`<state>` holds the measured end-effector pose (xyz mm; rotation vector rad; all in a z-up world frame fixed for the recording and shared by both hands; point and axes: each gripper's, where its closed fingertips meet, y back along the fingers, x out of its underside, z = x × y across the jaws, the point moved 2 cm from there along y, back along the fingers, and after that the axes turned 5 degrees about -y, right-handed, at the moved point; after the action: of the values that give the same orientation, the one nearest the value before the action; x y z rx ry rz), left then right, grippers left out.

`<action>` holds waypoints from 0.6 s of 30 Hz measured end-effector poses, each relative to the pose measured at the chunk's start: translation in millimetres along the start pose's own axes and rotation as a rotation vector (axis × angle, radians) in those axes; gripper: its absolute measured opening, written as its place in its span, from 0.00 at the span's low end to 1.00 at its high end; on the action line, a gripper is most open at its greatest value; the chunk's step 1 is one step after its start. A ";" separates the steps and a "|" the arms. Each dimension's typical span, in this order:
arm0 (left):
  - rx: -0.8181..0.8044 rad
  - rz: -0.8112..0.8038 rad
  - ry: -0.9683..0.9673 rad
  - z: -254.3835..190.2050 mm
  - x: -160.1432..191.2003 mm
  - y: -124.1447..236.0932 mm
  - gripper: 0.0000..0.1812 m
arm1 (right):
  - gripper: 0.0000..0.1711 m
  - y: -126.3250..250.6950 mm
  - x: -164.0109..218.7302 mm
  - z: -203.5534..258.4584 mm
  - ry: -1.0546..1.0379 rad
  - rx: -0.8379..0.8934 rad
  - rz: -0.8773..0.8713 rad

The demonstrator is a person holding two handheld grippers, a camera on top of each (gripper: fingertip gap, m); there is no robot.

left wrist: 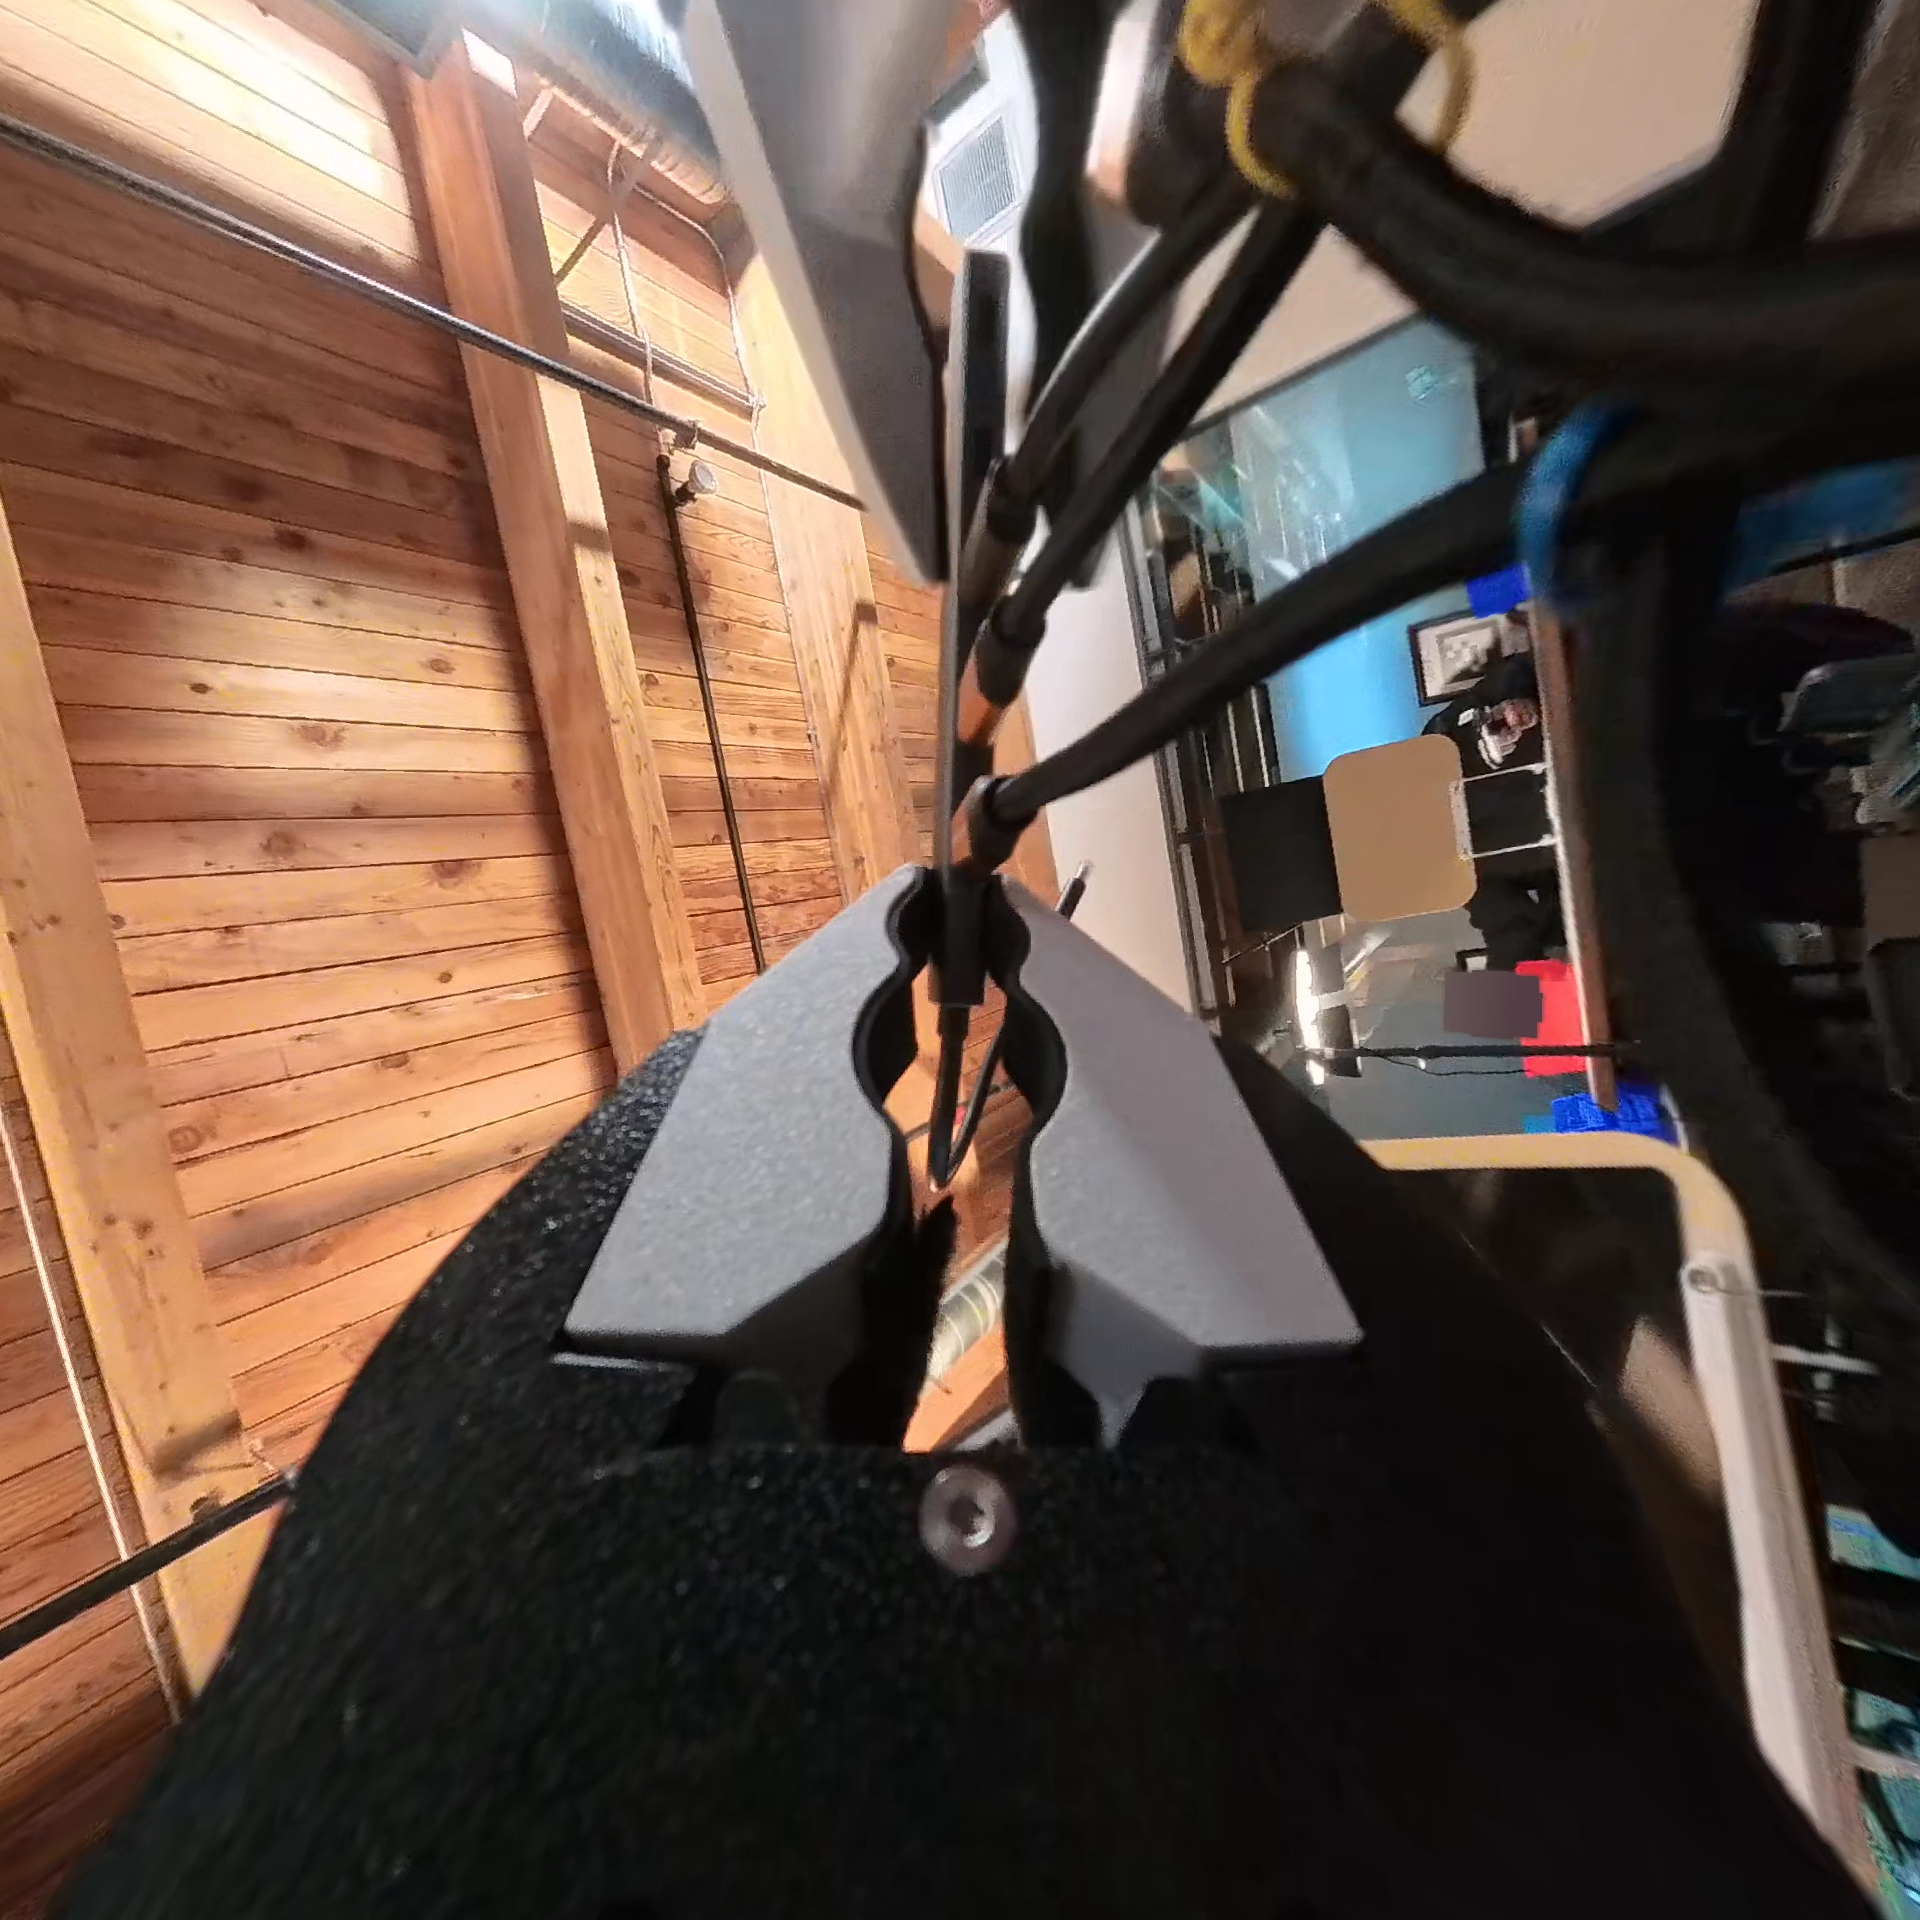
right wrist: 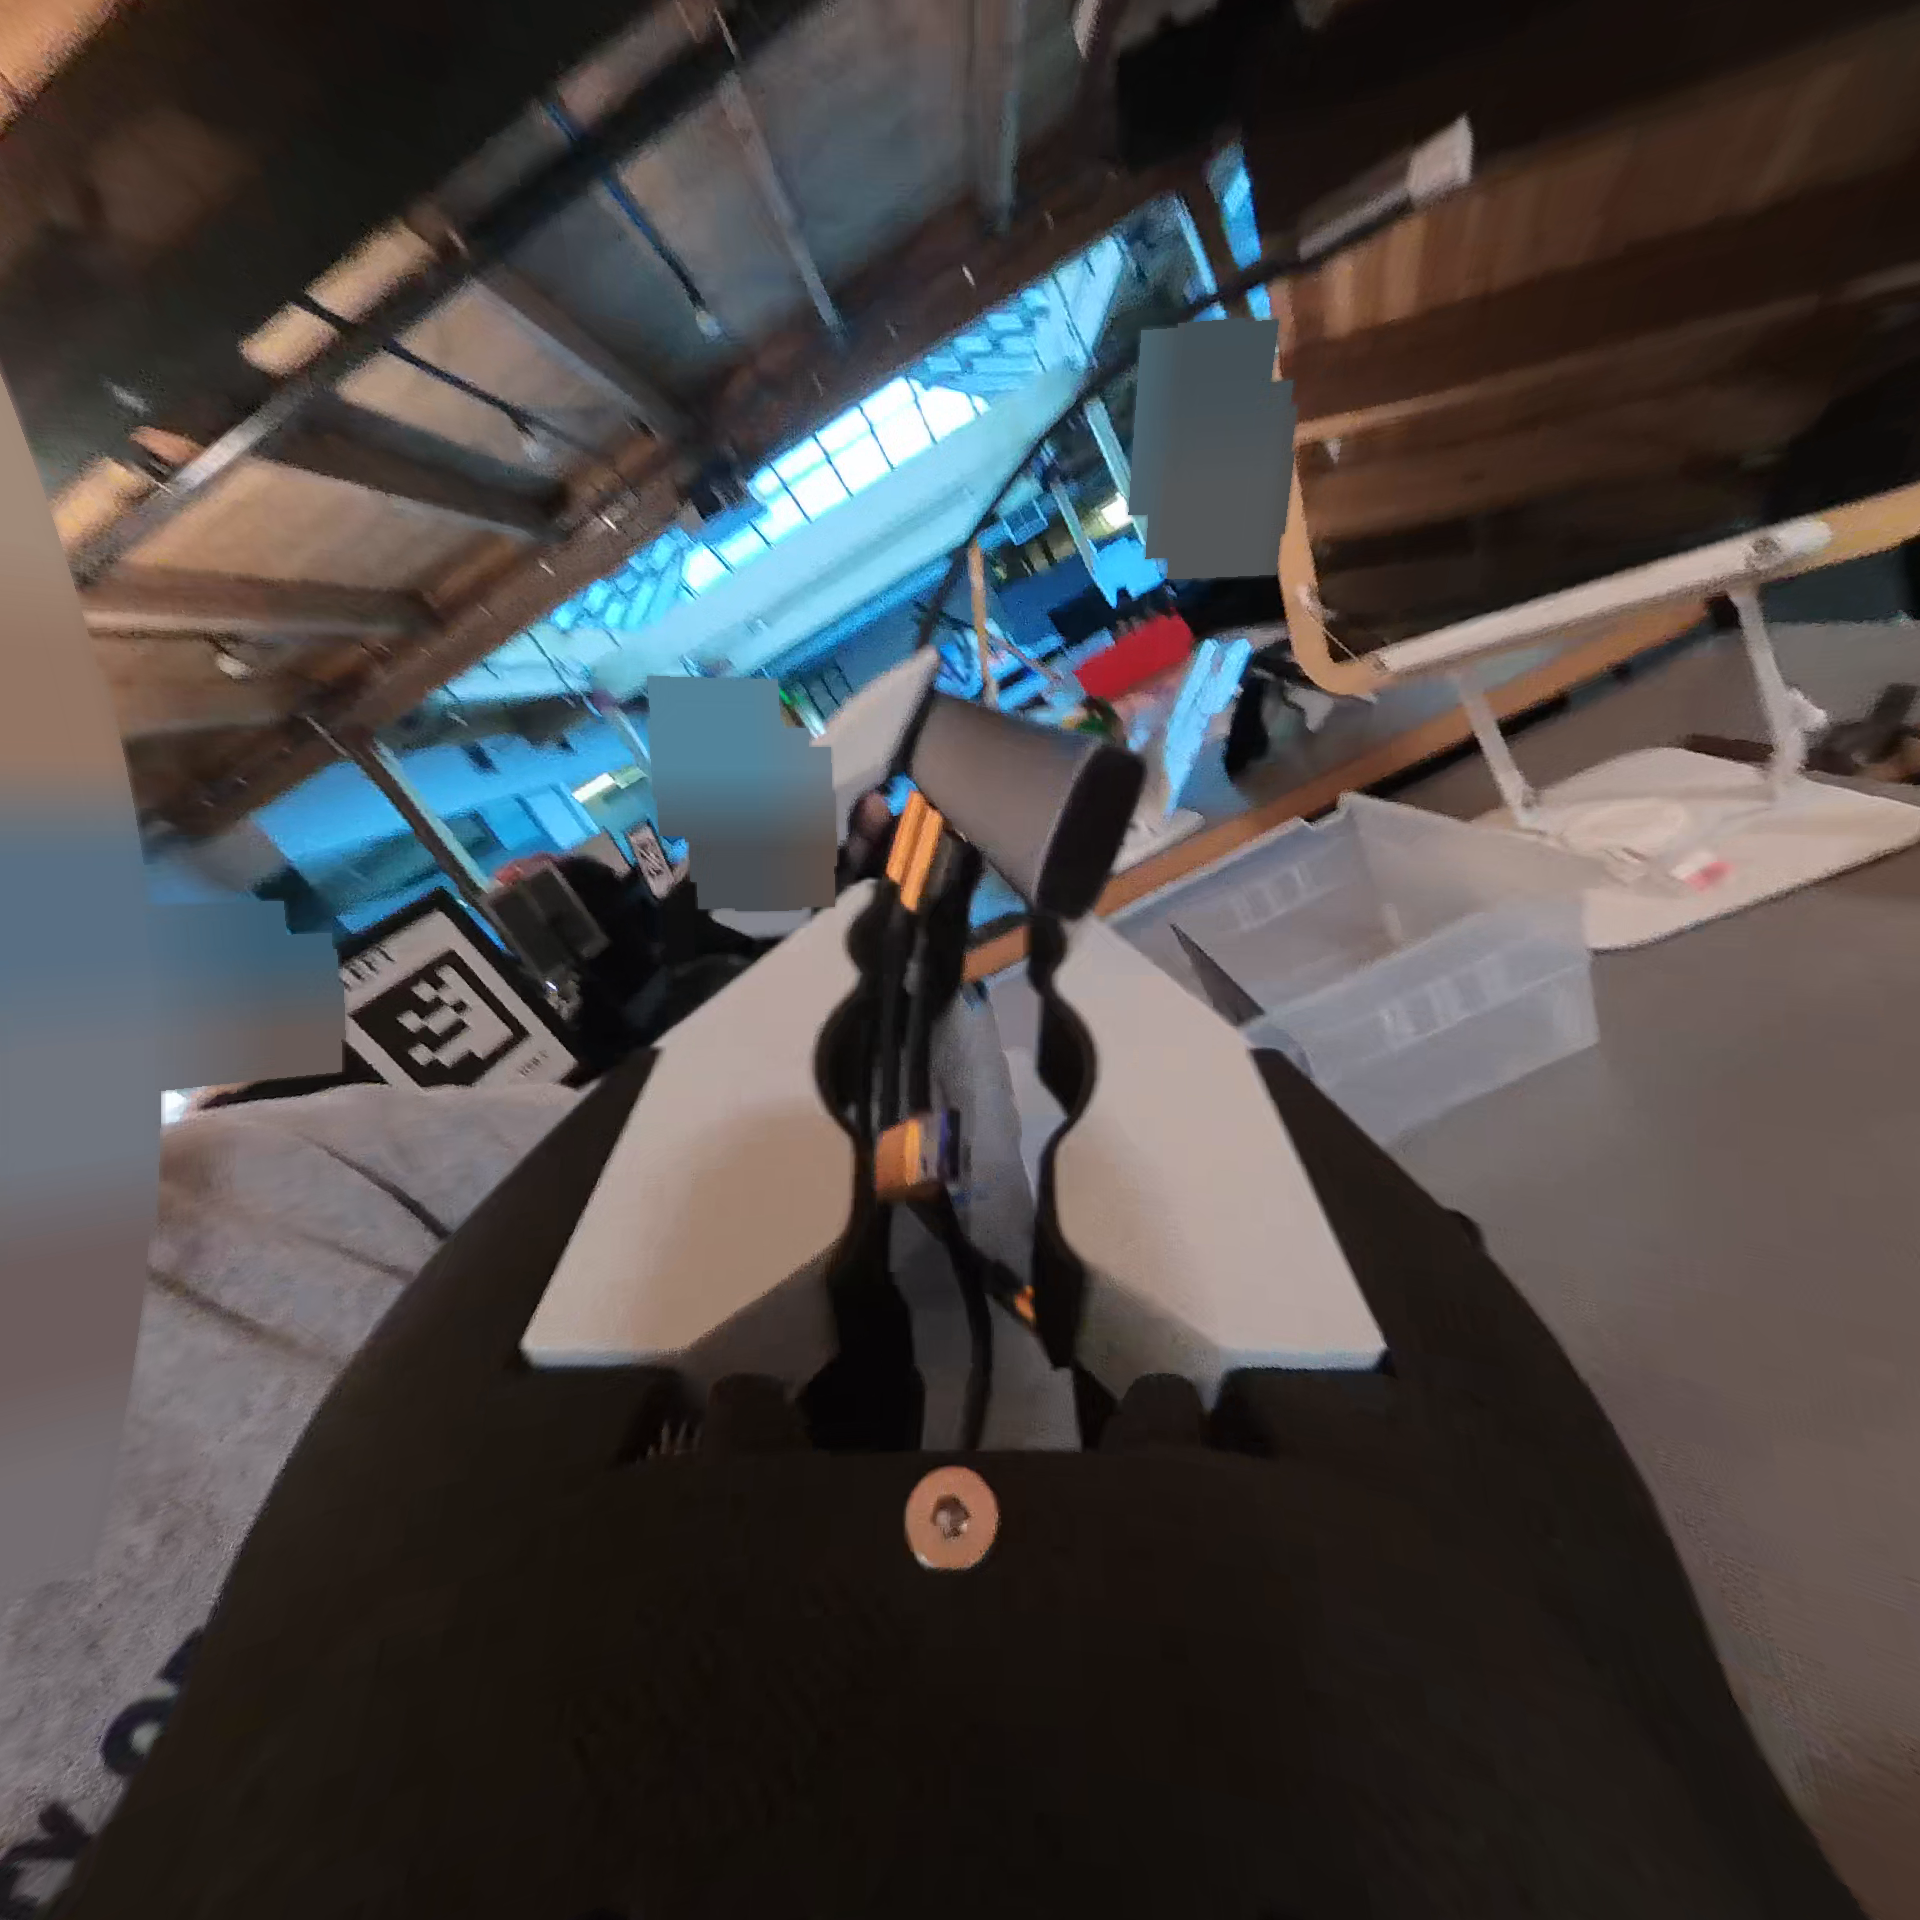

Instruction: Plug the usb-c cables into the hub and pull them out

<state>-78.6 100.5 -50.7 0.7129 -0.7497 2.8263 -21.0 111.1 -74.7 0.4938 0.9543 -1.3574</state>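
The left wrist view sits just behind its own tool (left wrist: pixel 961 904) and looks forward along the two grey fingers (left wrist: pixel 769 1122), tilted steeply upward and rolled sideways, so a wooden plank wall (left wrist: pixel 312 675) fills the left half. Black cables (left wrist: pixel 1122 416) hang very near the lens. The right wrist view looks along its own tool (right wrist: pixel 961 925) from the same close seat, rolled too, facing out across a grey worktop (right wrist: pixel 1662 1299) with a clear plastic bin (right wrist: pixel 1434 966) towards a far blue-lit room. Both views share the grey hub, seen close ahead of each tool.
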 end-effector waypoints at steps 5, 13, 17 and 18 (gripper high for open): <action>0.211 -0.089 0.260 -24.7 -14.6 7.8 0.12 | 0.02 5.8 7.0 -10.7 0.146 0.083 0.059; 0.775 -0.323 1.097 -40.5 -40.8 43.4 0.22 | 0.03 9.3 42.8 -31.2 0.971 0.415 0.489; 0.855 -0.343 0.979 -54.5 -63.5 56.0 0.18 | 0.04 2.8 69.0 -30.5 1.333 0.459 0.687; 0.860 -0.336 0.925 -60.2 -68.4 58.7 0.14 | 0.04 1.8 74.1 -29.9 1.395 0.464 0.715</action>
<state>-57.3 79.1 -154.8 -0.4183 0.6742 2.5978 -32.7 91.1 -151.2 2.0641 1.3034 -0.4008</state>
